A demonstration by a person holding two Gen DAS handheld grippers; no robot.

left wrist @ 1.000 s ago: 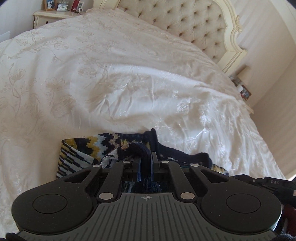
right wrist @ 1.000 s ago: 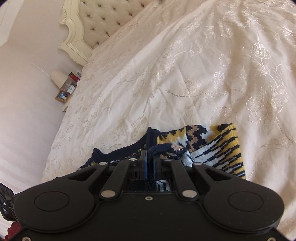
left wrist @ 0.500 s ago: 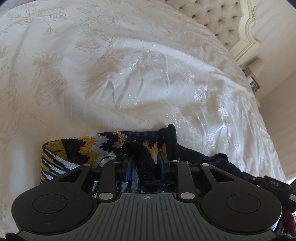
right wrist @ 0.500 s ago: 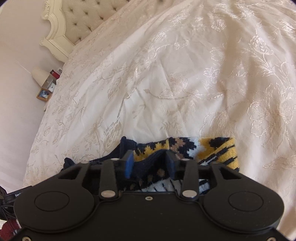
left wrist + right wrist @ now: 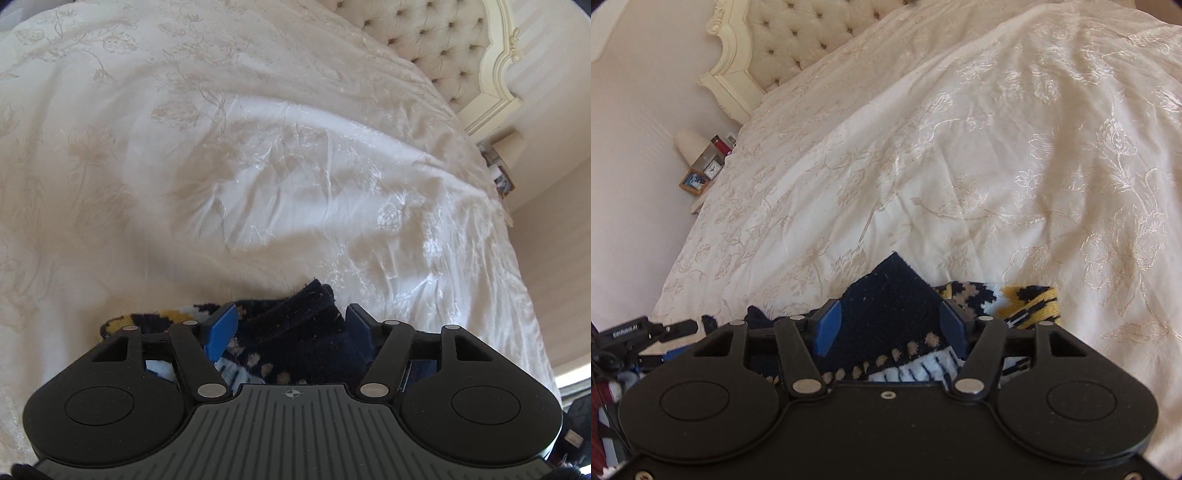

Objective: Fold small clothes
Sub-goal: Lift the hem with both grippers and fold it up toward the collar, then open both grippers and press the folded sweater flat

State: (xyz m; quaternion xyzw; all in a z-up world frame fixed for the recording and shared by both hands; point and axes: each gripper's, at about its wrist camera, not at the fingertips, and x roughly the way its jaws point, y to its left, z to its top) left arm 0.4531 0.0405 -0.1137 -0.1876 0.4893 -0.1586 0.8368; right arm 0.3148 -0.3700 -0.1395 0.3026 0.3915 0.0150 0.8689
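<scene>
A small knitted garment (image 5: 295, 332), navy with yellow, white and tan patterns, lies on the white bedspread right under both grippers. In the left wrist view my left gripper (image 5: 291, 325) is open, its blue pads apart on either side of a navy fold that pokes up between them. The same knitted garment (image 5: 890, 317) shows in the right wrist view as a navy corner standing between the spread fingers of my right gripper (image 5: 890, 326), which is open too. A yellow striped edge (image 5: 1030, 306) sticks out to the right. Most of the garment is hidden beneath the gripper bodies.
The embroidered white bedspread (image 5: 258, 166) stretches ahead to a tufted cream headboard (image 5: 443, 44). A nightstand with a clock and photo frame (image 5: 701, 173) stands by the wall. Dark equipment and cables (image 5: 624, 339) sit at the bed's edge, lower left in the right wrist view.
Both grippers were shut on navy folds of the garment a second ago. They opened step by step and now stand wide, and the garment has dropped onto the bed.
</scene>
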